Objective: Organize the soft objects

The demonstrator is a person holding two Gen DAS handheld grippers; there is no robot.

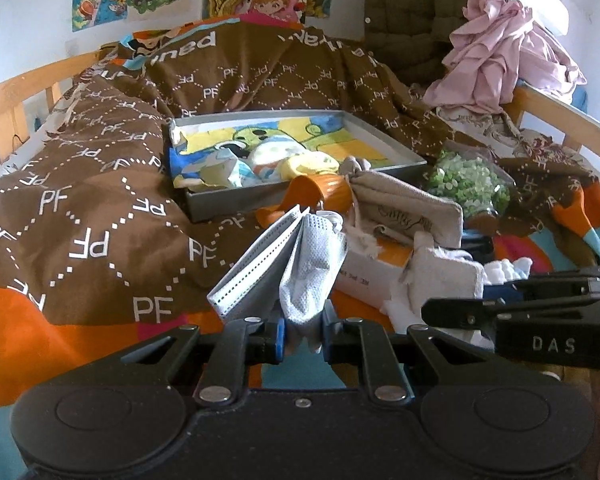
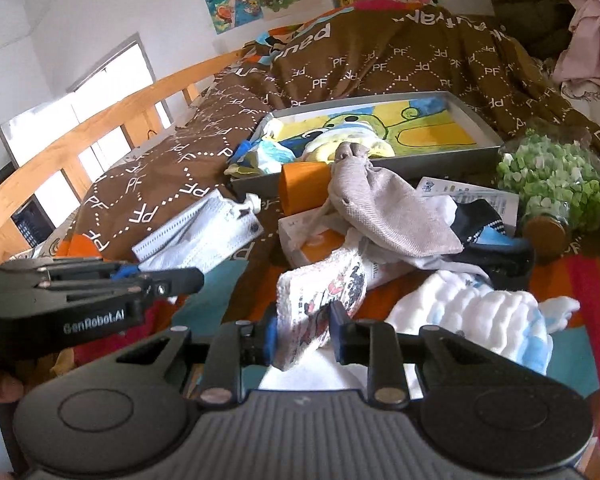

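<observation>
My left gripper is shut on a white face mask and holds it above the bed; the mask also shows in the right wrist view. My right gripper is shut on a white printed cloth at the near edge of a pile of soft things: a beige pouch, a dark sock and a white-and-blue fluffy cloth. A grey tray with a cartoon towel and small soft items lies beyond, on the brown blanket.
An orange cup lies on its side against the tray. A jar of green bits lies at the right. A white-and-orange box sits under the pile. Wooden bed rails and pink clothes border the bed.
</observation>
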